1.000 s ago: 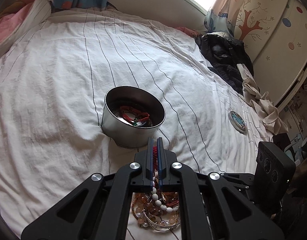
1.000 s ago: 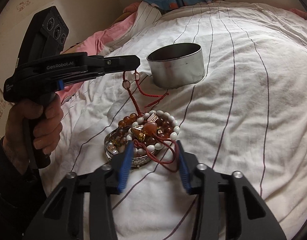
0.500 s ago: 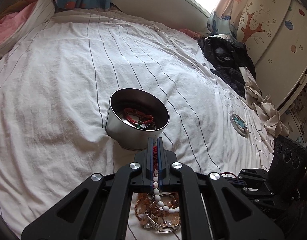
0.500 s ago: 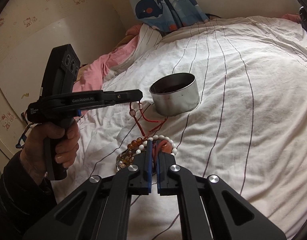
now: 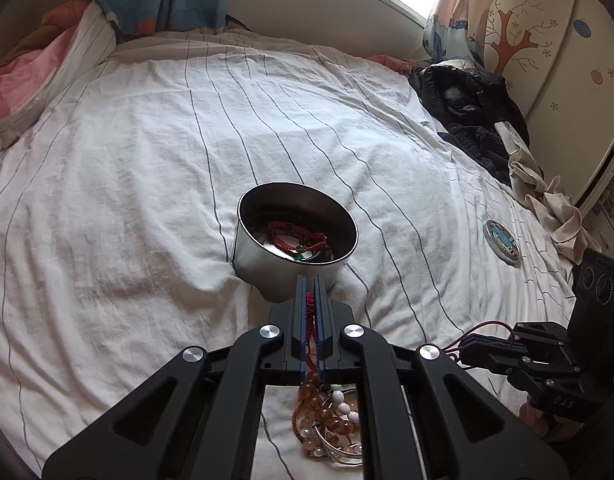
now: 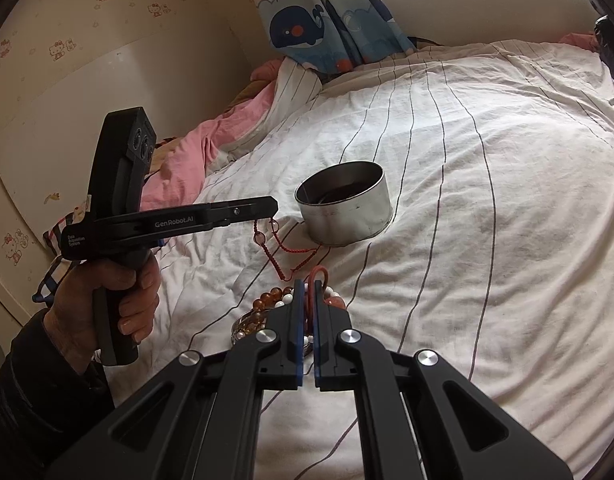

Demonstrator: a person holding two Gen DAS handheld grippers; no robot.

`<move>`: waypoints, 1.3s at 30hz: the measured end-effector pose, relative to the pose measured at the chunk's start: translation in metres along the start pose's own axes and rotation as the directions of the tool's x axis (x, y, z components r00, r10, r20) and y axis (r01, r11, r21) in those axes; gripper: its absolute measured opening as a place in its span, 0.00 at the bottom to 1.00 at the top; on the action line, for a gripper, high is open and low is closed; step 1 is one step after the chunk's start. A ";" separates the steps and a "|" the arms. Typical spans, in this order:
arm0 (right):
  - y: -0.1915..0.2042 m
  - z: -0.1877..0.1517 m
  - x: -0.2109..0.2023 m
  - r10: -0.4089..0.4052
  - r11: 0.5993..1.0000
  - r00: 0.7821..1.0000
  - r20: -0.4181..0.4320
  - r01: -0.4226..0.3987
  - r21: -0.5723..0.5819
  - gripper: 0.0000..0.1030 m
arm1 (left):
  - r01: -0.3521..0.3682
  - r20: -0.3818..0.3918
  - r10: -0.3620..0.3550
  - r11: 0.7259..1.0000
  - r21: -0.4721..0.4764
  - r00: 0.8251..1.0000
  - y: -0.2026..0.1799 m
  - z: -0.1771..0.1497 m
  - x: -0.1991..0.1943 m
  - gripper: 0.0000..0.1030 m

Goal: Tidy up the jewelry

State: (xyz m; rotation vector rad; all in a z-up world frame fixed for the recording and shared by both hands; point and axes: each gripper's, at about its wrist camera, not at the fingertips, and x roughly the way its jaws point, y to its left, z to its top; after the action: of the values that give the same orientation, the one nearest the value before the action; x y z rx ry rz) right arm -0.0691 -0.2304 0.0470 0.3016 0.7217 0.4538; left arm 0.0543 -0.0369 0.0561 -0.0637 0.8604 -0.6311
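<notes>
tools: two, one per hand. The left tool (image 5: pixel 310 280) is clamped tight on a red braided cord (image 5: pixel 309 312); the right tool (image 6: pixel 306 284) is pinched down on a thin red cord loop (image 6: pixel 317 273)

tin: one round metal tin (image 5: pixel 295 240) sitting on the bed (image 5: pixel 147 160), lid off, just past the tip of the left tool

stuff in the tin: at least one red bracelet (image 5: pixel 295 238) plus something green and dark under it, honestly can't count those

jewelry pile: one tangled heap (image 5: pixel 331 420) on the sheet, right under the left tool and below its fingers. Amber beads, white beads and a silver bangle all knotted up, so no exact count from me

braided cord: runs from between the left tool's pads down toward the heap; from the right camera it hangs off that tool's tip with a clear bead on it, off the sheet there

thin loop: sticks up just past the right tool's tip, with the heap directly under and beside those fingers

tools vs each other: close, the heap is between them

lid: one round lid (image 5: pixel 502 238) lying flat on the bed, well off to the right of the tin

hand: one hand (image 6: pixel 107 300) in a dark sleeve gripping the left tool's handle

clothes: dark pile (image 5: pixel 467 112) at the bed's far right edge
</notes>
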 end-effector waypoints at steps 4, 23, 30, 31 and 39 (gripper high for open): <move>0.000 0.000 0.000 0.002 1.000 1.000 -0.001 -0.002 -0.001 0.04 | -0.042 0.002 0.042 0.999 0.024 0.999 -0.001 0.000 0.000 0.03; -0.005 0.023 -0.007 0.024 1.000 0.998 0.051 -0.025 0.018 0.04 | -0.023 0.100 0.021 0.999 0.024 0.995 -0.008 0.017 -0.038 0.03; -0.003 0.037 -0.012 0.040 0.999 0.995 0.088 -0.041 0.011 0.04 | 0.019 0.119 -0.019 1.000 -0.002 0.993 -0.014 0.031 -0.042 0.03; -0.003 0.039 -0.013 0.041 0.999 0.995 0.092 -0.042 0.009 0.04 | 0.025 0.124 -0.024 1.000 -0.004 0.992 -0.015 0.035 -0.042 0.03; -0.008 0.058 -0.016 0.040 0.999 0.991 0.124 -0.041 0.002 0.04 | 0.031 0.139 -0.022 0.997 -0.065 0.990 -0.011 0.070 -0.002 0.04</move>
State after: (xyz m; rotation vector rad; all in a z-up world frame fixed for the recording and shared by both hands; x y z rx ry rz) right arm -0.0375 -0.2513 0.0943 0.3460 0.5965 0.4677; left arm 0.0986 -0.0585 0.1075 -0.1778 0.7474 -0.6152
